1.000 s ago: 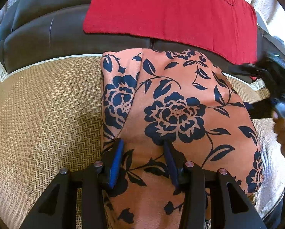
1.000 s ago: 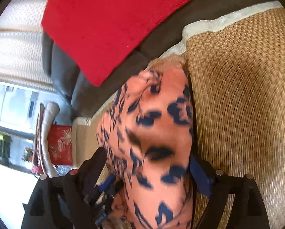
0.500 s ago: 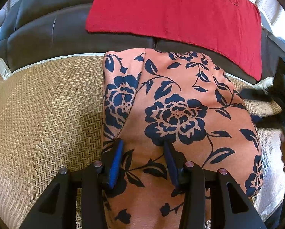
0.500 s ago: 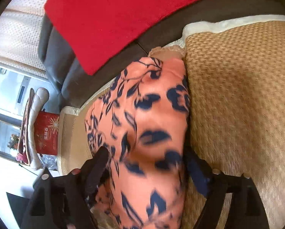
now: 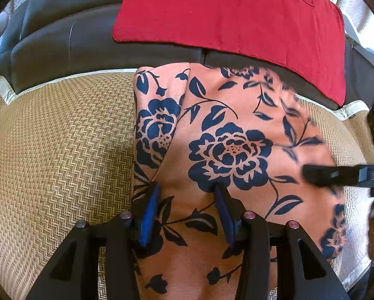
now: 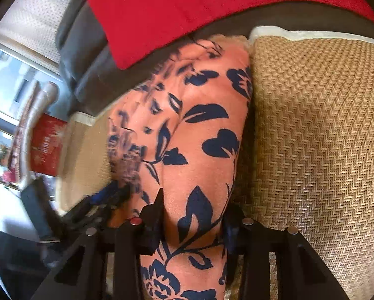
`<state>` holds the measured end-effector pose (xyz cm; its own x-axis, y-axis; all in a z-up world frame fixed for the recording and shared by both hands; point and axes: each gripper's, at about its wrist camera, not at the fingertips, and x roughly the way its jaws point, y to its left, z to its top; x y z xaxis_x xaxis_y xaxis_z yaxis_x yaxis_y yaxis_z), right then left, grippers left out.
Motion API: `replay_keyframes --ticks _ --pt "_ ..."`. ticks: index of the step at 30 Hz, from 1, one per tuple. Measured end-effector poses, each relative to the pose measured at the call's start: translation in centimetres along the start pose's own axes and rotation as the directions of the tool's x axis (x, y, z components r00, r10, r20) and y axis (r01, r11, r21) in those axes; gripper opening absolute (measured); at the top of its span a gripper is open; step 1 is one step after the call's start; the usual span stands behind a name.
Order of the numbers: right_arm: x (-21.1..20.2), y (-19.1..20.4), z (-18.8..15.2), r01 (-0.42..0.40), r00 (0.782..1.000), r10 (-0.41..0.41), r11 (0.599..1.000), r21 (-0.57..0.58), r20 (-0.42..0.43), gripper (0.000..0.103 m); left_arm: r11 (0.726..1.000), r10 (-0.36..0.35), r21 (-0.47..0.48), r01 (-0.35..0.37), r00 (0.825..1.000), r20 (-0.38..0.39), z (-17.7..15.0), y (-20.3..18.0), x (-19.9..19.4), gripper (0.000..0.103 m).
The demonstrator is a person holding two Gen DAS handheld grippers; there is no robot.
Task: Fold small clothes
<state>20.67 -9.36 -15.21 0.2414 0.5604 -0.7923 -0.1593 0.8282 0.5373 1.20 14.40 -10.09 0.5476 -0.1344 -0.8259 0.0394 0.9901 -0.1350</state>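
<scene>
Right tongs (image 6: 193, 208) advanced along floral garment (image 5: 232, 150); grip seemingly closed, left view blurred

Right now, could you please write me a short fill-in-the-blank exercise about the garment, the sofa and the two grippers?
1. The orange garment is printed with dark ____ flowers.
2. It lies on a tan woven ____ covering the sofa seat.
3. The flat cloth draped over the dark sofa backrest is ____.
4. The fabric passes between the fingers of the left gripper and the right gripper; the left gripper's finger pads are ____.

Missing words: blue; mat; red; blue
</scene>
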Motion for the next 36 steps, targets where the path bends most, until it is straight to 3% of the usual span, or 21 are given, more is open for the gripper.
replay_keyframes --ticks 2,5,7,8,9,10,14,16,18,20,21,23,24,25,26,27,31,32,34,35,36 --pt "0.7 -0.5 -0.2 -0.051 0.999 0.051 0.998 0.042 0.000 0.053 1.000 0.004 0.008 -0.004 1.000 0.001 -0.1 -0.2 0.0 0.047" --pt "-0.3 -0.2 -0.2 -0.125 0.992 0.125 0.989 0.074 -0.001 0.086 1.000 -0.001 0.007 0.001 1.000 0.003 -0.1 -0.2 0.0 0.047" --pt "-0.9 -0.5 -0.3 -0.162 0.987 0.160 0.983 0.087 0.021 0.090 1.000 0.001 0.008 -0.001 1.000 0.006 -0.2 -0.4 0.0 0.047" --pt "-0.5 -1.0 -0.4 -0.163 0.987 0.162 0.982 0.098 0.024 0.087 1.000 0.003 0.010 -0.003 1.000 0.005 -0.2 -0.4 -0.1 0.047" --pt "0.0 -1.6 -0.3 -0.148 0.989 0.149 0.984 0.099 0.000 0.062 1.000 0.005 0.012 -0.005 1.000 0.003 -0.2 -0.5 0.0 0.047" --pt "0.6 -1.7 -0.3 -0.109 0.994 0.111 0.990 0.088 -0.020 0.045 1.000 0.004 0.012 -0.004 1.000 0.000 -0.1 -0.5 -0.1 0.047" --pt "-1.1 -0.1 -0.7 -0.047 0.999 0.047 0.999 0.010 -0.001 0.043 1.000 -0.007 -0.003 0.007 1.000 -0.007 0.1 -0.2 -0.3 0.047" --pt "-0.3 -1.0 -0.8 -0.043 0.999 0.045 0.998 0.053 -0.022 0.051 0.999 -0.017 -0.037 0.017 1.000 0.007 0.2 0.3 -1.3 0.047" --pt "0.0 -0.9 -0.7 -0.106 0.994 0.108 0.989 0.100 -0.018 0.064 0.997 -0.039 -0.066 0.043 0.998 0.053 0.0 1.2 -2.9 0.049" --pt "-0.6 -0.7 -0.2 -0.149 0.989 0.150 0.984 0.103 -0.004 0.078 0.994 -0.042 -0.098 0.050 0.996 0.080 -0.4 2.3 -3.5 0.061" --pt "-0.9 -0.6 0.0 -0.156 0.988 0.155 0.983 0.092 0.018 0.084 0.991 -0.047 -0.120 0.055 0.996 0.073 -0.7 3.0 -3.2 0.064" --pt "-0.7 -0.9 0.6 -0.158 0.987 0.154 0.983 0.098 0.046 0.086 0.987 -0.051 -0.152 0.049 0.999 -0.005 -1.4 4.0 -1.3 0.064" --pt "0.2 -1.1 1.2 -0.155 0.988 0.153 0.982 0.106 0.030 0.077 0.985 -0.063 -0.164 0.060 0.998 -0.010 -1.8 4.3 -0.7 0.063" --pt "0.9 -1.0 1.5 -0.145 0.989 0.145 0.985 0.094 0.003 0.059 0.987 -0.060 -0.149 0.061 0.998 0.012 -1.9 4.2 -0.9 0.059" --pt "1.2 -0.3 2.0 -0.099 0.995 0.100 0.993 0.060 -0.019 0.046 0.987 -0.076 -0.143 0.074 0.997 -0.002 -1.9 4.1 -0.9 0.048" --pt "0.7 0.5 2.3 -0.075 0.997 0.075 0.997 0.020 -0.024 0.040 0.985 -0.080 -0.152 0.079 0.997 0.000 -1.8 4.0 -1.2 0.045" --pt "-4.1 3.2 3.0 -0.040 0.996 0.047 0.995 -0.088 0.077 0.039 0.972 -0.147 -0.176 0.153 0.988 0.048 -0.5 3.4 -2.3 0.038" --pt "-5.7 2.6 3.1 -0.027 0.993 0.037 0.996 -0.083 0.113 0.039 0.969 -0.163 -0.177 0.172 0.984 0.065 -0.1 2.9 -2.6 0.040" --pt "-7.3 0.3 3.4 0.039 0.989 -0.032 0.998 -0.046 0.143 0.043 0.966 -0.188 -0.165 0.201 0.978 0.088 0.7 1.7 -2.7 0.064" --pt "-7.4 -1.5 3.6 0.060 0.989 -0.059 0.998 -0.007 0.139 0.051 0.966 -0.183 -0.167 0.196 0.979 0.091 0.9 1.4 -2.5 0.084" --pt "-7.2 -4.3 3.8 0.054 0.991 -0.063 0.996 0.072 0.119 0.061 0.966 -0.165 -0.187 0.180 0.982 0.093 1.0 1.4 -2.0 0.088"
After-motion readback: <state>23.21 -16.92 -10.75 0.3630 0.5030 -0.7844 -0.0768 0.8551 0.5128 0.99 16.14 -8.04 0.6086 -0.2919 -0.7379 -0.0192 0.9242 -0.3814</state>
